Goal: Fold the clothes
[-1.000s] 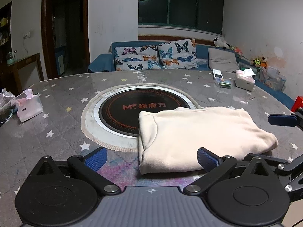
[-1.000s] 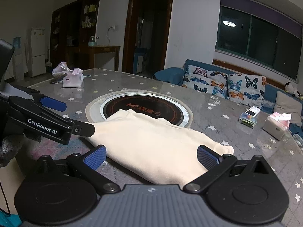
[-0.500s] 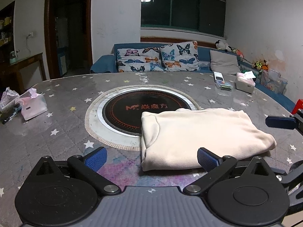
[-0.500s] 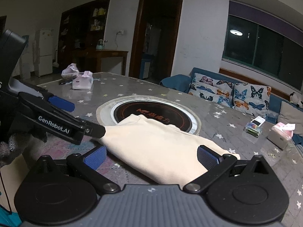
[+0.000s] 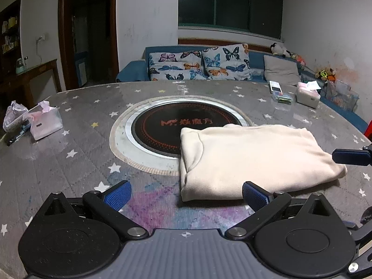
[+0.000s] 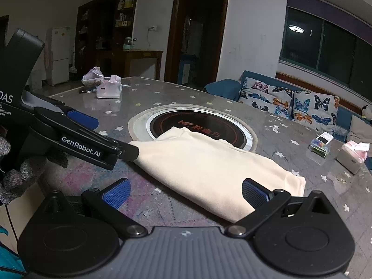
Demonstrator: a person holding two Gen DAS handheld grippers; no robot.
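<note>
A cream garment lies folded into a thick rectangle on the star-patterned table, partly over the round black hotplate. My left gripper is open just short of its near left corner, with nothing between the blue pads. In the right wrist view the same garment stretches diagonally. My right gripper is open at its near edge, empty. The left gripper's fingers, held by a gloved hand, reach in beside the cloth's left end. One right fingertip shows at the garment's right end.
A pink tissue pack and a plastic bag sit at the table's left. A white tissue box and a small clear box sit at the far right. A blue sofa with butterfly cushions stands behind the table.
Both grippers have pulled back and risen slightly from the folded garment, which lies still. Both stay open.
</note>
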